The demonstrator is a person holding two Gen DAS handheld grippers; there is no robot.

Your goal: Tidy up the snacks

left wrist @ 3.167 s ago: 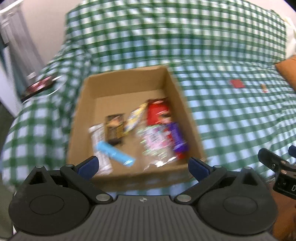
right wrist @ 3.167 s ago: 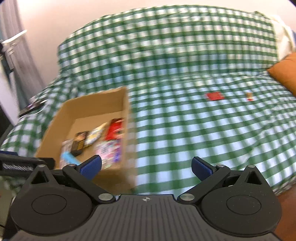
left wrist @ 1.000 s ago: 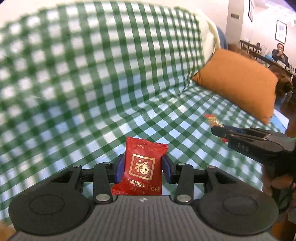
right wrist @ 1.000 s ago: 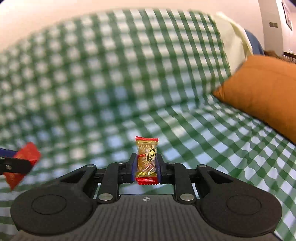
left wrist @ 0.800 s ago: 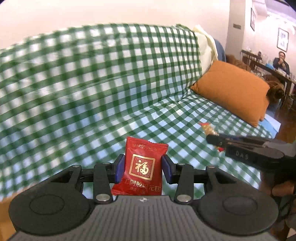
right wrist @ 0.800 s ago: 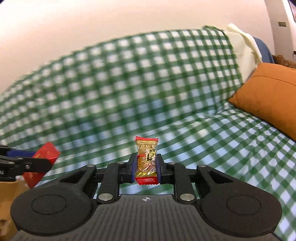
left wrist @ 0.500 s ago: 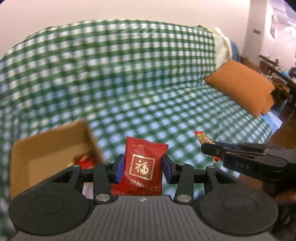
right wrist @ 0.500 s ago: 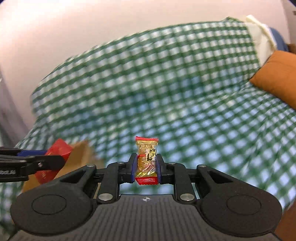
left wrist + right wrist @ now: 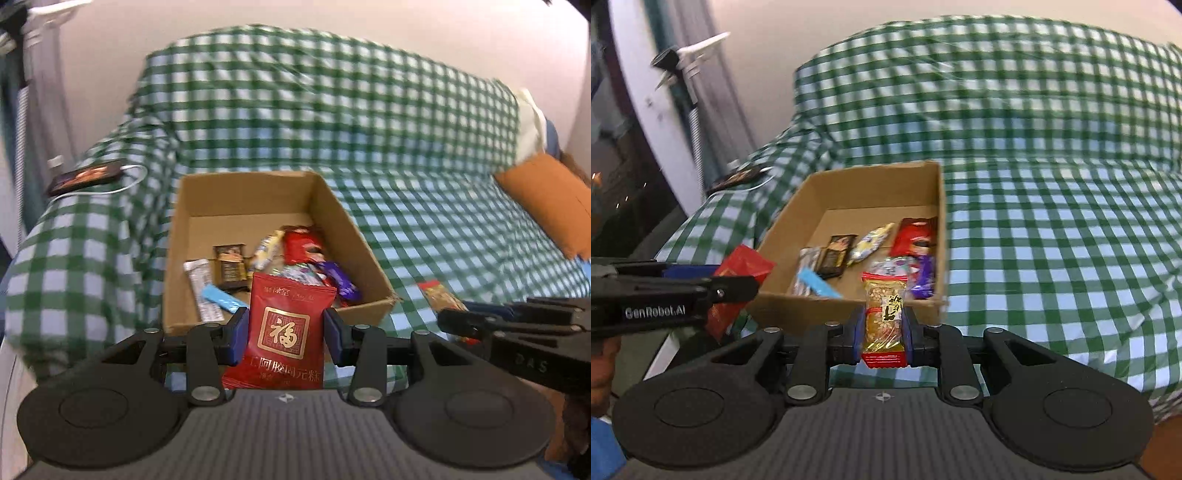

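Observation:
My left gripper [image 9: 283, 334] is shut on a red snack packet [image 9: 284, 332] with a gold square emblem, held upright just short of the near wall of an open cardboard box [image 9: 243, 192]. My right gripper [image 9: 883, 330] is shut on a small clear peanut-candy packet [image 9: 885, 317] with red ends, also near the front of the cardboard box [image 9: 871, 184]. Inside lie several wrapped snacks [image 9: 303, 247]. In the right wrist view the left gripper [image 9: 738, 286] and its red packet [image 9: 742, 266] reach in from the left. The right gripper [image 9: 447, 317] appears at the right of the left wrist view.
The box rests on a sofa under a green-and-white checked cover [image 9: 424, 206]. A phone on a white cable [image 9: 86, 176] lies on the left armrest. An orange cushion [image 9: 550, 206] sits at the right end. A pale wall rises behind.
Both grippers have swung left from the cushion end of the sofa to the cardboard box, each keeping hold of its packet. The box now fills the middle of both views.

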